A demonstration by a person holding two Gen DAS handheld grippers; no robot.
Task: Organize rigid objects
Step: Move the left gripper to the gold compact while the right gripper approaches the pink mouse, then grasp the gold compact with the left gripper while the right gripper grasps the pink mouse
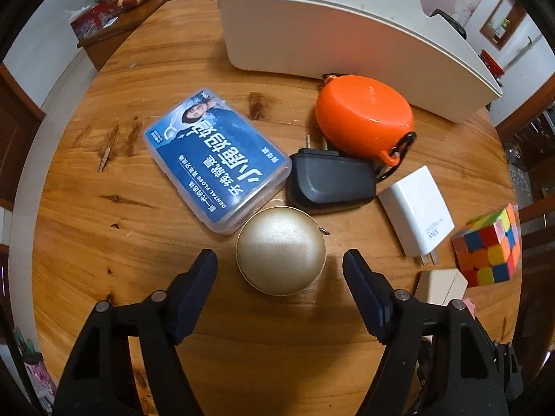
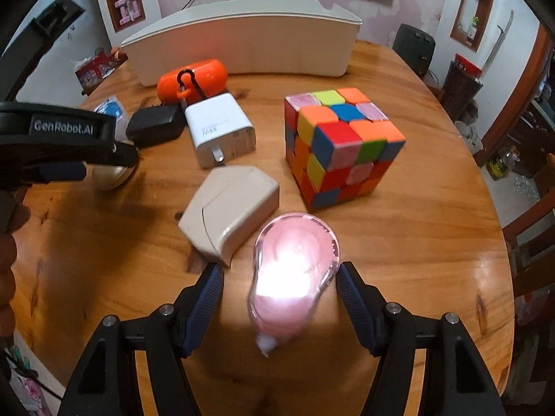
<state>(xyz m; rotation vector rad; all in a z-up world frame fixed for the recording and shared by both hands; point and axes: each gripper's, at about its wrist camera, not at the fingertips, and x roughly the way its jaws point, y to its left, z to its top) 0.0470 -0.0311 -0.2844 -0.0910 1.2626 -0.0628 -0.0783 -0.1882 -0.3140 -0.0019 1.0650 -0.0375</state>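
Left wrist: tongs (image 1: 280, 270) astride gold puck (image 1: 281, 250).

A: Where does the storage box (image 1: 347, 34) sit?
B: At the worktop's (image 1: 104, 208) far edge. Before it the round case (image 1: 364, 118), then the dark adapter (image 1: 329, 183); floss box (image 1: 218, 159) left, charger (image 1: 416, 208) and cube (image 1: 489, 246) right.

Your left wrist camera looks steeply down along its own fingers, close over the round wooden table (image 1: 86, 225), with the gold round case (image 1: 281, 249) right below the lens. Your right wrist camera tilts down too, close in, facing the white bin (image 2: 242, 48) at the far edge. Both views share the white charger (image 1: 416, 208) (image 2: 218, 128), the colour cube (image 1: 489, 246) (image 2: 343, 145), the orange case (image 1: 364, 118) (image 2: 194, 78) and that bin (image 1: 347, 41).
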